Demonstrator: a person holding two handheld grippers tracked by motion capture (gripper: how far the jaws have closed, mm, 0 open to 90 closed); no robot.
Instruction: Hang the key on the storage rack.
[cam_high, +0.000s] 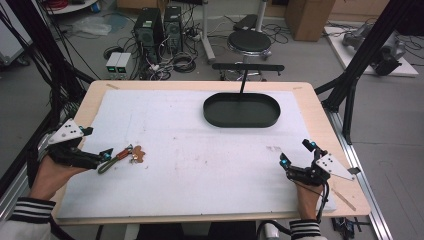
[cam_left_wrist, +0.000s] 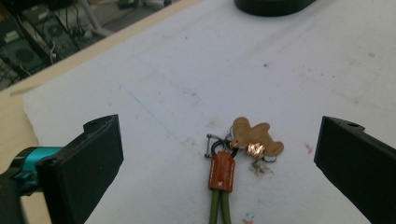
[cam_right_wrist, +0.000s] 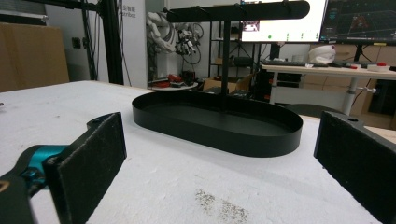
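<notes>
We see a person's two hands at the near edge of a table (cam_high: 320, 107) covered by a white sheet (cam_high: 200, 150), each holding a gripper.

The left gripper (cam_high: 106, 154) rests near the sheet's left edge, its jaws pointing right. In the left gripper view its jaws stand wide apart and hold nothing. Between them, lying flat on the sheet, is a keychain (cam_left_wrist: 223, 172): a green cord loop with an orange leather band, a metal clasp and a tan charm (cam_left_wrist: 256, 138). In the high view the jaw tips sit just beside the keychain's cord end; we cannot tell if they touch it.

The right gripper (cam_high: 298, 152) rests near the sheet's right edge, jaws wide apart and empty, touching nothing.

Farther off, toward the far side, sits a black oval tray (cam_high: 241, 119) with an upright post and a crossbar (cam_right_wrist: 233, 10) on top.
</notes>
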